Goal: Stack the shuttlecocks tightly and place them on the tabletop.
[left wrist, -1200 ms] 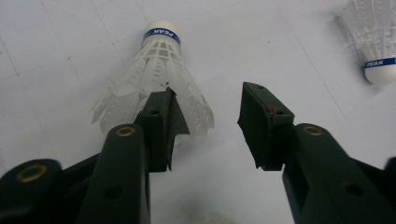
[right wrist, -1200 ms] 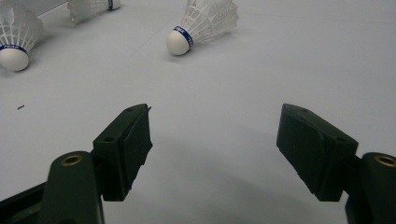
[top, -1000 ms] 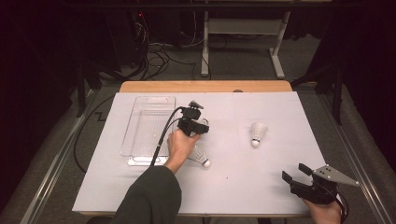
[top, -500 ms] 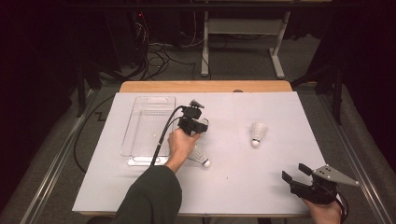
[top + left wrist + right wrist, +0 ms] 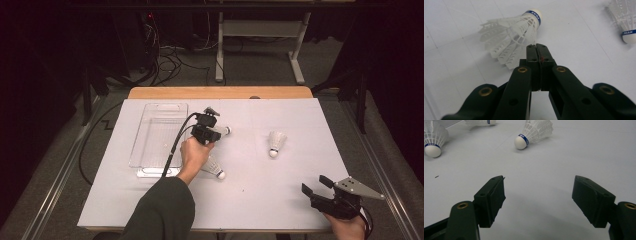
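just shuttlecock (image 5: 515, 33) beyond closed left gripper (image 5: 538, 47)

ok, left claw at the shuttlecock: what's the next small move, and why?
Probably a slight lift to test the grip. The left claw has just been closing and now looks shut, with the pads meeting and nothing visible between them. The shuttlecock has its skirt right at the tips, slightly left in the left gripper view. I cannot tell whether a feather edge is pinched.

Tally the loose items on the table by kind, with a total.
Shuttlecocks: 3 (one by the left claw, one under the left hand, one at right)
Clear plastic trays: 1
Total: 4
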The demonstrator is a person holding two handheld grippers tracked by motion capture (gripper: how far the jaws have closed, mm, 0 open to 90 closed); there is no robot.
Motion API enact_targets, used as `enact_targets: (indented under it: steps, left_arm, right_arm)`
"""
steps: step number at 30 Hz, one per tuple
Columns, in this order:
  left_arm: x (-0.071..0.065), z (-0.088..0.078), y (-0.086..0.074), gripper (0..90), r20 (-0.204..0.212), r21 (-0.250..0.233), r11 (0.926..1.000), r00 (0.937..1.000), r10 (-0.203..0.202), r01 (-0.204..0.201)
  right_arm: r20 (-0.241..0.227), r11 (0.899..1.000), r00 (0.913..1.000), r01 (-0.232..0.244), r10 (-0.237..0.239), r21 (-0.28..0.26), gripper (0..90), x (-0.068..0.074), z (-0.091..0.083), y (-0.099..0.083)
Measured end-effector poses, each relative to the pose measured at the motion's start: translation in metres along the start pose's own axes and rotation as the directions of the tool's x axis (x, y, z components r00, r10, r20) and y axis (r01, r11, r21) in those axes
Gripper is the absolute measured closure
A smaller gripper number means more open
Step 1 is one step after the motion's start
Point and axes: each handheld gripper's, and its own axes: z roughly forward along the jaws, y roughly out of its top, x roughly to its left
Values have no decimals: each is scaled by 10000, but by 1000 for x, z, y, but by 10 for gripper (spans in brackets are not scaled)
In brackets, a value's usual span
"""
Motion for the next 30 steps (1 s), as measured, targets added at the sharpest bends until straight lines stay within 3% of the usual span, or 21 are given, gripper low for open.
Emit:
enact_targets:
  steps: [30]
  left_arm:
    - [-6, -41, -7, 894, 43, -56, 9958, 9958, 912, -912]
  right_arm:
    - [59, 10000, 10000, -34, 34, 26, 268, 0, 0, 0]
